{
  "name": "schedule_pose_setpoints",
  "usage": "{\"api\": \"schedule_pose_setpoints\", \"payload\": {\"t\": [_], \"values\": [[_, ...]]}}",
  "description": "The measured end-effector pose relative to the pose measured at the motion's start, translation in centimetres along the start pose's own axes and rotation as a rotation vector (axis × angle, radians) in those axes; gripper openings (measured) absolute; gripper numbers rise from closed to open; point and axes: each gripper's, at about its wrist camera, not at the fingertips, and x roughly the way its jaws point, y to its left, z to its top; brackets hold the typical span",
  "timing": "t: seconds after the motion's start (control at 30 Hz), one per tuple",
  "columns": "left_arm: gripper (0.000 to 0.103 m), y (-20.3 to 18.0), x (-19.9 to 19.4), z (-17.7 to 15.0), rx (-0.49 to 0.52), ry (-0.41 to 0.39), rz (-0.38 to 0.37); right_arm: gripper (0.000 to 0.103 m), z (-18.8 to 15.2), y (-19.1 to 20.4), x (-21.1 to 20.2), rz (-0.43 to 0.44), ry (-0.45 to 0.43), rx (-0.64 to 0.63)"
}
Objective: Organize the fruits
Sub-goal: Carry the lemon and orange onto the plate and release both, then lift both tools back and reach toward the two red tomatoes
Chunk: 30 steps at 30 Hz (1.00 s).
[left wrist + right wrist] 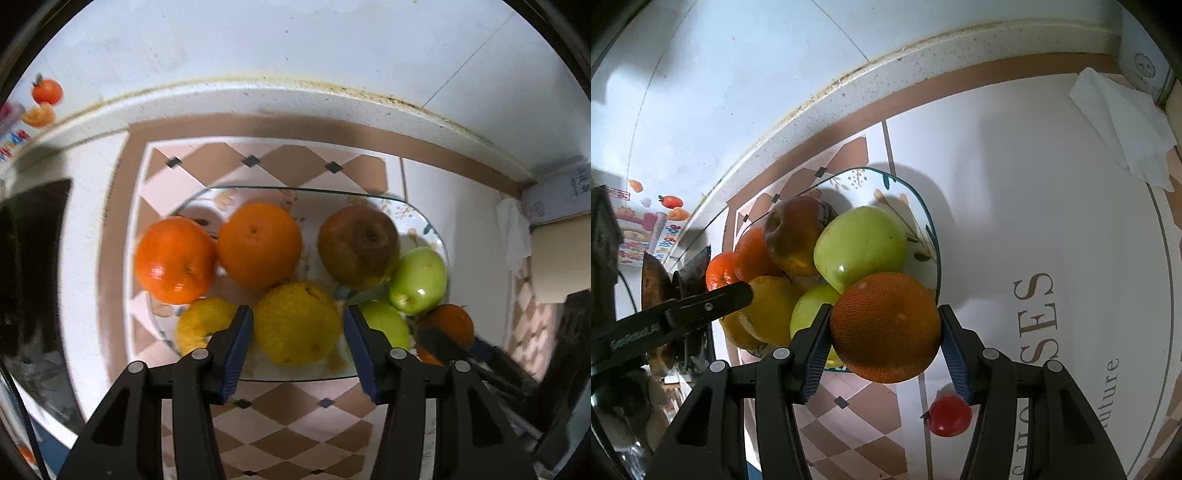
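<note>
A glass plate holds two oranges, a brown-red apple, two green apples and two lemons. My left gripper is open, its jaws on either side of the big lemon, not pressing it. My right gripper is shut on a dark orange and holds it at the plate's near right edge. That orange shows in the left wrist view with the right gripper behind it. A small red tomato lies on the table below the right gripper.
The plate stands on a checkered mat on a white tablecloth. A wall ledge runs behind. Folded white tissue lies at the far right. Dark objects stand at the left.
</note>
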Motion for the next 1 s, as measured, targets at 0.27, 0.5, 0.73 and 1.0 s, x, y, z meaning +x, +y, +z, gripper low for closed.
{"api": "schedule_pose_setpoints", "payload": {"t": [0.27, 0.5, 0.73, 1.0], "values": [[0.090, 1.4, -2.2, -2.6, 0.002, -0.079, 0.060, 0.095, -0.3, 2.3, -2.6, -0.137, -0.059, -0.104], [0.095, 2.9, -5.5, -6.7, -0.009, -0.161, 0.097, 0.096, -3.5, 5.6, -6.5, -0.289, -0.147, -0.224], [0.095, 3.1, -10.7, -12.2, 0.011, -0.291, 0.126, 0.096, -8.3, 7.6, -11.5, -0.312, -0.235, -0.250], [0.095, 2.7, -16.7, -18.0, 0.022, -0.445, 0.124, 0.096, -14.4, 9.9, -17.9, -0.316, -0.353, -0.288]]}}
